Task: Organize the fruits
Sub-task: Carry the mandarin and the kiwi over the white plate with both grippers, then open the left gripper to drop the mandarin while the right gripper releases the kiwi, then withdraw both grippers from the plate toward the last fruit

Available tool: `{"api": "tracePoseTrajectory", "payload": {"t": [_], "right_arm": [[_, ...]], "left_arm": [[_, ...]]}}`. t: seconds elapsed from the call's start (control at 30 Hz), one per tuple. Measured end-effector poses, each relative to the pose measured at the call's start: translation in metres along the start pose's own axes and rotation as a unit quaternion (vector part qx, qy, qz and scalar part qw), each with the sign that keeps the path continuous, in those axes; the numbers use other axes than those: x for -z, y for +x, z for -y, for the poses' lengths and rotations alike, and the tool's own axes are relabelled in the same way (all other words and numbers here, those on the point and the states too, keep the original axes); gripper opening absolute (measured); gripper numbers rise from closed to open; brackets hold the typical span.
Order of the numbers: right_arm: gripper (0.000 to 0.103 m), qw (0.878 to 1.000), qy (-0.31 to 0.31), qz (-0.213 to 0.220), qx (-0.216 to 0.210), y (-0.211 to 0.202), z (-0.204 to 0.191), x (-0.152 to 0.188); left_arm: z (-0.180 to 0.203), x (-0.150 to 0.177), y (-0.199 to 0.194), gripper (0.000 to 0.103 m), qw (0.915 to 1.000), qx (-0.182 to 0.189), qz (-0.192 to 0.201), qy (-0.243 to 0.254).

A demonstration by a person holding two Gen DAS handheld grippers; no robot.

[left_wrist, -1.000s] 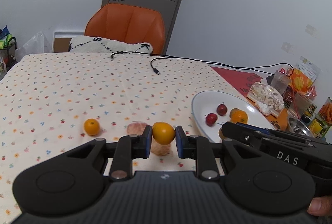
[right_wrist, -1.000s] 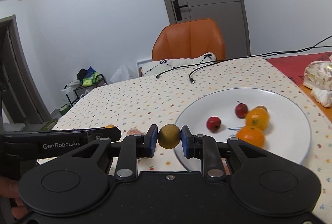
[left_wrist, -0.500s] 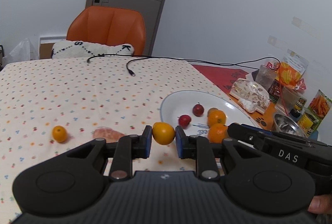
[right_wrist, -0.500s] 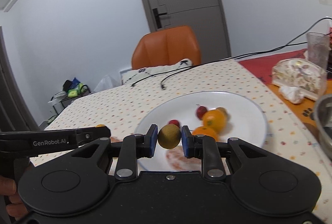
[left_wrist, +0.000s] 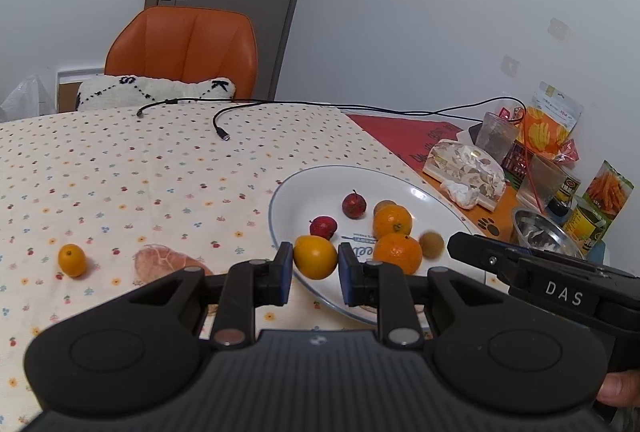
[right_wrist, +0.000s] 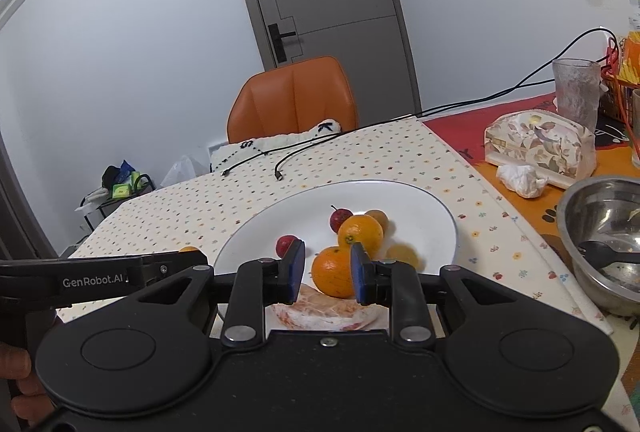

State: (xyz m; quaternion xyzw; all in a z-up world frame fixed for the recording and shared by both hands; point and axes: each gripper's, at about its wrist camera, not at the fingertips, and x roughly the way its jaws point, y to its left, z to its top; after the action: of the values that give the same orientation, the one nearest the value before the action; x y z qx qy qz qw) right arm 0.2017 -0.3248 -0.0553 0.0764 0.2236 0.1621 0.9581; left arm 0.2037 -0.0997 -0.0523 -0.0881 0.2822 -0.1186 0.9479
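A white plate [left_wrist: 280, 199] [right_wrist: 440, 207] holds two small red fruits [left_wrist: 354, 205], two oranges [left_wrist: 392, 220] and a brownish fruit at the back. My left gripper [left_wrist: 315, 270] is over the plate's near left rim, shut on a yellow-orange fruit [left_wrist: 315, 262]. My right gripper [right_wrist: 327, 266] hangs open over the plate, with nothing between its pads; the front orange [right_wrist: 334, 272] shows behind the gap. A round yellow-brown fruit [right_wrist: 402, 255] [left_wrist: 431, 244] lies blurred on the plate just right of that orange. On the cloth to the left lie a small orange [left_wrist: 72, 260] and a pinkish fruit [left_wrist: 168, 262].
A pink-white piece [right_wrist: 324, 312] lies at the plate's near edge under my right gripper. A steel bowl with a spoon [right_wrist: 600, 232], a tissue box [right_wrist: 540, 147], a glass [right_wrist: 576, 87] and snack packets [left_wrist: 552, 123] crowd the right. Cables [left_wrist: 224, 127] cross the far table by an orange chair [left_wrist: 184, 47].
My right gripper has opened and let go of the yellow-brown fruit, which now lies blurred on the plate. Both grippers have moved right, closer over the plate; the left still holds its fruit.
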Motion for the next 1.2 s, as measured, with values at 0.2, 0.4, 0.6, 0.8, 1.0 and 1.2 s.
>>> {"api": "tracePoseTrajectory", "payload": {"t": [0.2,0.4,0.6,0.8,1.0,1.2], "right_arm": [[0.028,1.0,0.001,-0.003,0.011,-0.001,0.005,0.002],[0.041,1.0,0.002,-0.003,0.014,0.0,0.003,0.004],[0.062,1.0,-0.009,0.003,0.003,0.004,-0.009,0.004],[0.074,1.0,-0.014,0.006,-0.011,0.009,-0.023,0.004],[0.092,0.999,-0.017,0.017,-0.027,0.011,-0.039,0.003],[0.103,0.998,-0.025,0.013,-0.055,0.019,-0.055,0.001]], "left_arm": [[0.005,0.001,0.006,0.022,0.9999,0.008,-0.004,0.005],[0.006,0.001,0.005,0.031,0.9998,-0.003,-0.006,0.017],[-0.012,-0.001,-0.005,0.05,0.9997,-0.026,0.0,0.002],[-0.03,0.0,-0.019,0.062,0.9989,-0.046,0.003,-0.002],[-0.049,0.003,-0.034,0.079,0.9972,-0.072,0.017,-0.004],[-0.068,0.005,-0.045,0.082,0.9935,-0.111,0.025,0.001]]}}
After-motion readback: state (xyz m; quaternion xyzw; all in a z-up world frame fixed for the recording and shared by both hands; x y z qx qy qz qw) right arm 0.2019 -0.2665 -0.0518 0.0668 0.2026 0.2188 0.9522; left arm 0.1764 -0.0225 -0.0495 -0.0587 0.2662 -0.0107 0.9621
